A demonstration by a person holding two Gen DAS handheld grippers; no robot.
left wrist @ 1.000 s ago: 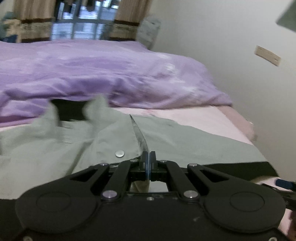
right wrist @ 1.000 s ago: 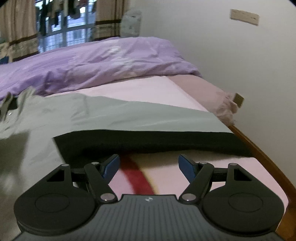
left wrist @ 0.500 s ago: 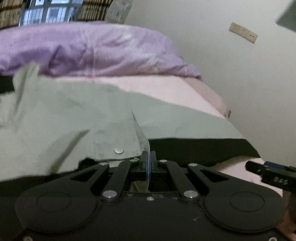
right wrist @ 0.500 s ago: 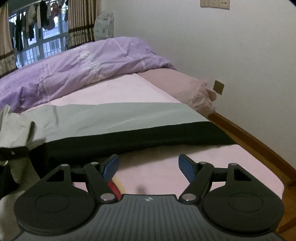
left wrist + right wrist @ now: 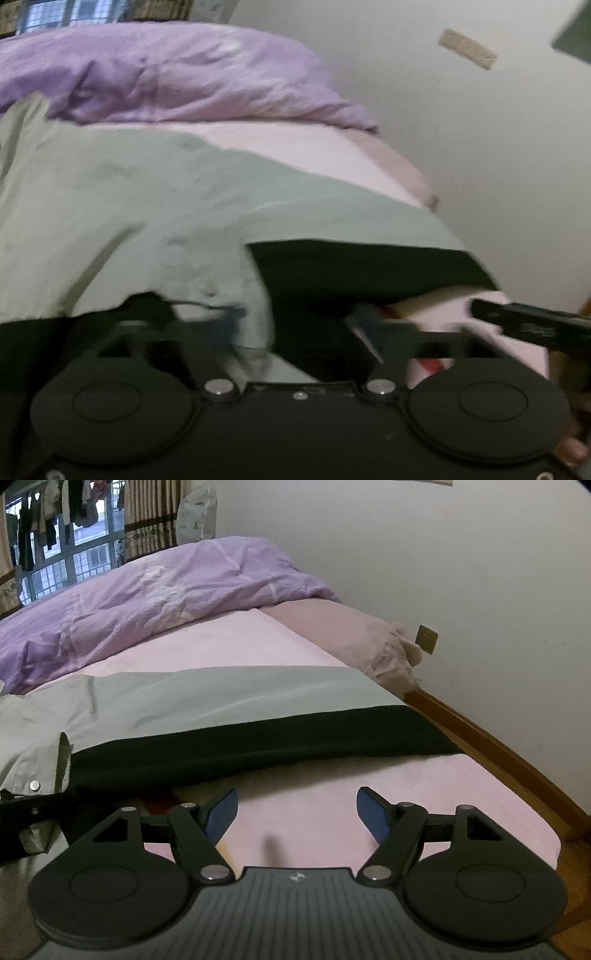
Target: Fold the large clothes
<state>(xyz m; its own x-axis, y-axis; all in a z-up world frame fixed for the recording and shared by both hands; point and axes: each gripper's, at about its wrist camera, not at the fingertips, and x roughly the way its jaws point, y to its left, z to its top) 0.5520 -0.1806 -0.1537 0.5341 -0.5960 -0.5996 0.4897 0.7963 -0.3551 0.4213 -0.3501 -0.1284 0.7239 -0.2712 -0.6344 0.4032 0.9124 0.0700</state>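
Observation:
A large grey-green jacket (image 5: 207,694) with a black hem band (image 5: 258,742) lies spread on the pink bed sheet (image 5: 332,812). In the left wrist view, which is blurred, the jacket (image 5: 147,206) fills the middle and a fold of its front edge (image 5: 255,317) lies between the fingers. My left gripper (image 5: 295,325) is open, its fingers apart around that edge. My right gripper (image 5: 297,812) is open and empty over bare sheet, just in front of the black hem. Its tip shows at the right in the left wrist view (image 5: 532,325).
A crumpled purple duvet (image 5: 155,594) lies at the far end of the bed. A white wall (image 5: 461,572) with a socket (image 5: 427,638) runs along the right. The wooden bed frame edge (image 5: 509,760) borders the sheet on the right. A window with curtains is far back.
My left gripper has opened and let go of the jacket's front edge it was pinching. Both views have swung a little to the right along the hem.

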